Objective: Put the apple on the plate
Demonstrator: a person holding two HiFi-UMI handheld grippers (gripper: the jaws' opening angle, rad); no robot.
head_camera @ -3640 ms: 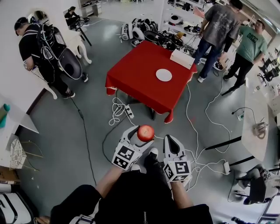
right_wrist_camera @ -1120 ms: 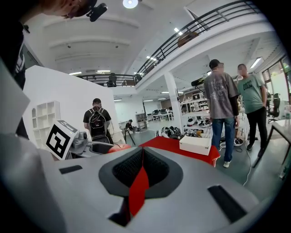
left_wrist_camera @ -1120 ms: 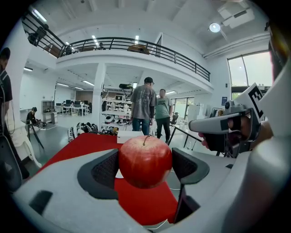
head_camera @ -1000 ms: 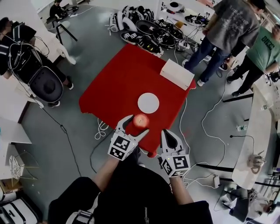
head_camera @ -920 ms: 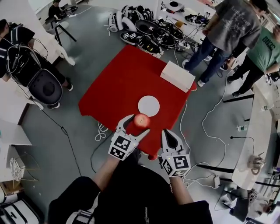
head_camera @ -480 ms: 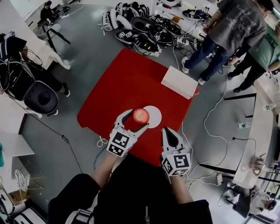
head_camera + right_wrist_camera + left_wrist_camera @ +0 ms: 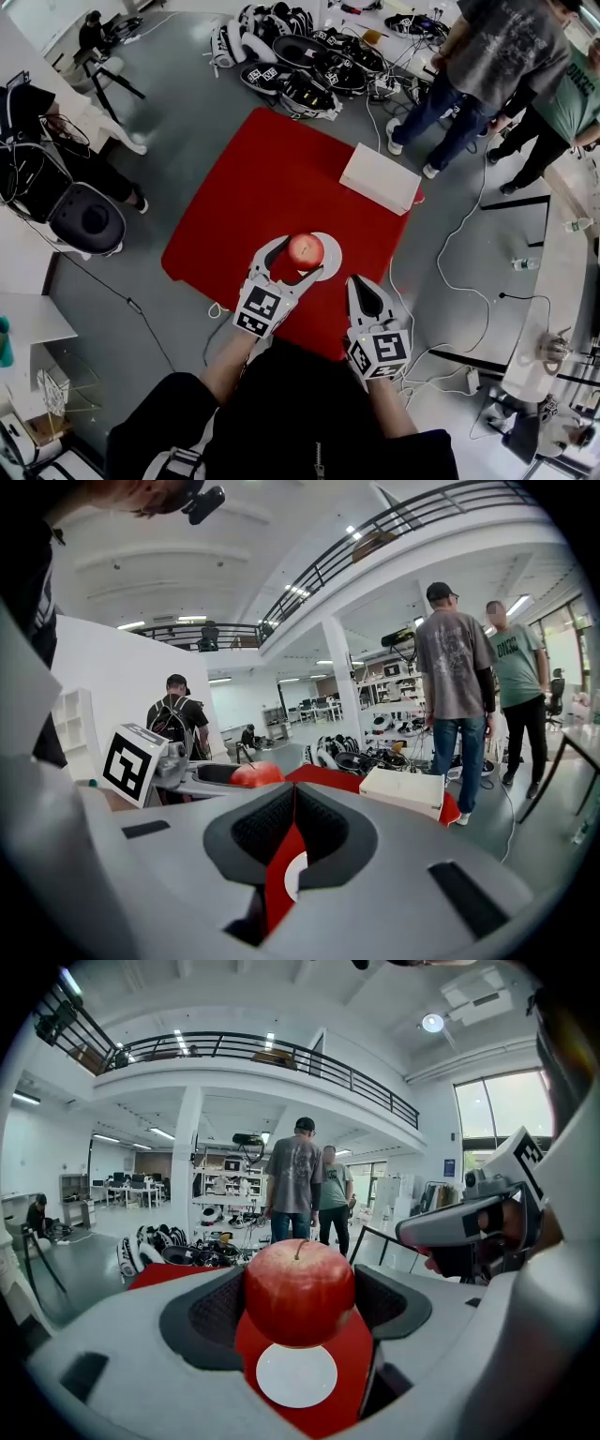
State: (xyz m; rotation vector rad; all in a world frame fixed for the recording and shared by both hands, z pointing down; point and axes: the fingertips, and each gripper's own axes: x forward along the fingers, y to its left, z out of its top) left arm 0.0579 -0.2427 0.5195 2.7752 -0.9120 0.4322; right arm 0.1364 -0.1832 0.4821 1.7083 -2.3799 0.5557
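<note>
A red apple is held up between the fingers of my left gripper, which is shut on it. In the head view it overlaps the left part of a white plate on the red table. The left gripper view shows the apple in the air above the plate, apart from it. My right gripper hangs at the table's near edge, shut and holding nothing. Through its narrow slit, the right gripper view shows a sliver of plate.
A white box lies at the table's far right corner. Two people stand beyond it, and another person is at the left. Bags and gear lie past the table's far end. Cables run over the floor at the right.
I have come from well back on the floor up to the red table, carrying the apple. In the last half second the apple has stayed over the plate's left part.
</note>
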